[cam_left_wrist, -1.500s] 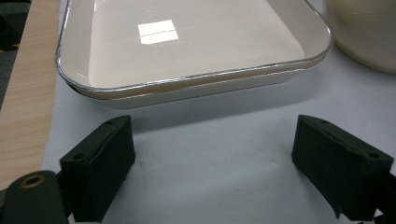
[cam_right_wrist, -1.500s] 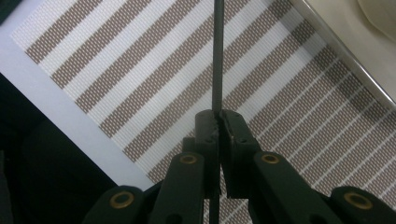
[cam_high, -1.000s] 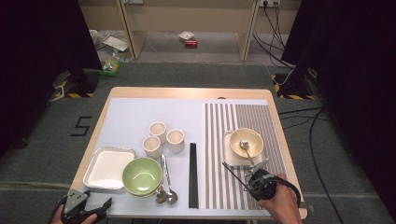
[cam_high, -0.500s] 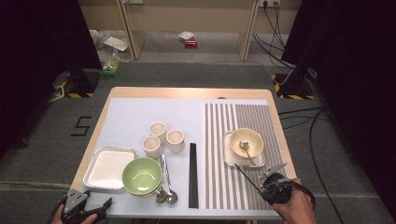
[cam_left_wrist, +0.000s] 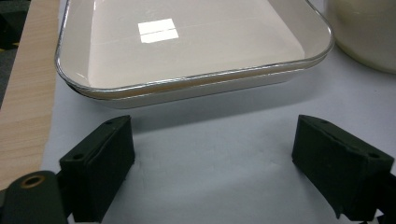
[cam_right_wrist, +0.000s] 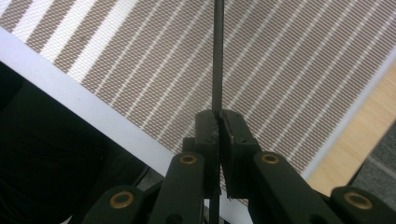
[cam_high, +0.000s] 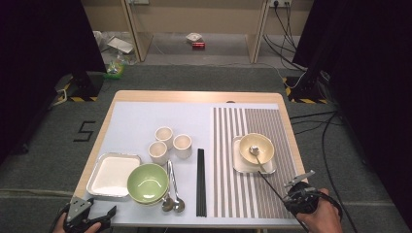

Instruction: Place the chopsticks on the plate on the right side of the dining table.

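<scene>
R claw (cam_high: 297, 188) clamped on a thin black chopstick (cam_high: 272, 187), held over the striped mat (cam_high: 228, 160) nr the beige bowl (cam_high: 256, 144). Next, prob. set it down by the chopstick pair (cam_high: 200, 182). L claw (cam_left_wrist: 210, 163) wide, empty, facing the white tray (cam_left_wrist: 187, 42).

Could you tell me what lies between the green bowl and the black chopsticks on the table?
Two metal spoons lie side by side between the green bowl and the black chopsticks, per the high view.

"5" on floor (cam_high: 85, 131), left of table.

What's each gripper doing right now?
Left gripper: open, empty, in front of the white tray.
Right gripper: shut on a thin black stick.
</scene>
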Demonstrator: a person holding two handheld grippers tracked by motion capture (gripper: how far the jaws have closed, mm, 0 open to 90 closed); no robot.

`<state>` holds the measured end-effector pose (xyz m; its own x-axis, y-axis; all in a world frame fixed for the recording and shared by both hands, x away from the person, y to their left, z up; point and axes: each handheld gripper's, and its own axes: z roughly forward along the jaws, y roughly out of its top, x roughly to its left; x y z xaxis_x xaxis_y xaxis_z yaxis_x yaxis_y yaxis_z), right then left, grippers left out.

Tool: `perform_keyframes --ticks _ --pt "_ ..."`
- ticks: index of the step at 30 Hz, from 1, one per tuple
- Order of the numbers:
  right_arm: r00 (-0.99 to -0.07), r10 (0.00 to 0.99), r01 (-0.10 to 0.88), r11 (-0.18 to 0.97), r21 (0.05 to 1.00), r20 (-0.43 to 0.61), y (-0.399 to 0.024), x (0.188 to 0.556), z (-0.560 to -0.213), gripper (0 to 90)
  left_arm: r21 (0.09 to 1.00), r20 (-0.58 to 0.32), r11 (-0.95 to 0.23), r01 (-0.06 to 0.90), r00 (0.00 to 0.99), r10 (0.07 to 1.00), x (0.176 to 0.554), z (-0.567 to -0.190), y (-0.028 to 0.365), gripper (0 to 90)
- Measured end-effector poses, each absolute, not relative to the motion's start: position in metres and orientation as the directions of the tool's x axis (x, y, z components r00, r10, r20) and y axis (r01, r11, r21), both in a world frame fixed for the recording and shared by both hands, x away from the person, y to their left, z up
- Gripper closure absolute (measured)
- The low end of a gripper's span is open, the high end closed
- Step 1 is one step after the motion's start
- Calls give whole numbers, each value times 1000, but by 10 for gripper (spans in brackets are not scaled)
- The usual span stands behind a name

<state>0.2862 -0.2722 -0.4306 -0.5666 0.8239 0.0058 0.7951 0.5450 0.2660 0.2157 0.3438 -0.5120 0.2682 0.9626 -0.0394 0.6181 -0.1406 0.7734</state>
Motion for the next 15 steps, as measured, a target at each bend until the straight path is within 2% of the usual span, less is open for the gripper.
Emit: perform_keyframes --ticks 15 --pt "-486 874 843 469 263 3 -305 298 -426 864 772 -39 -142 619 270 962 216 -512 344 117"
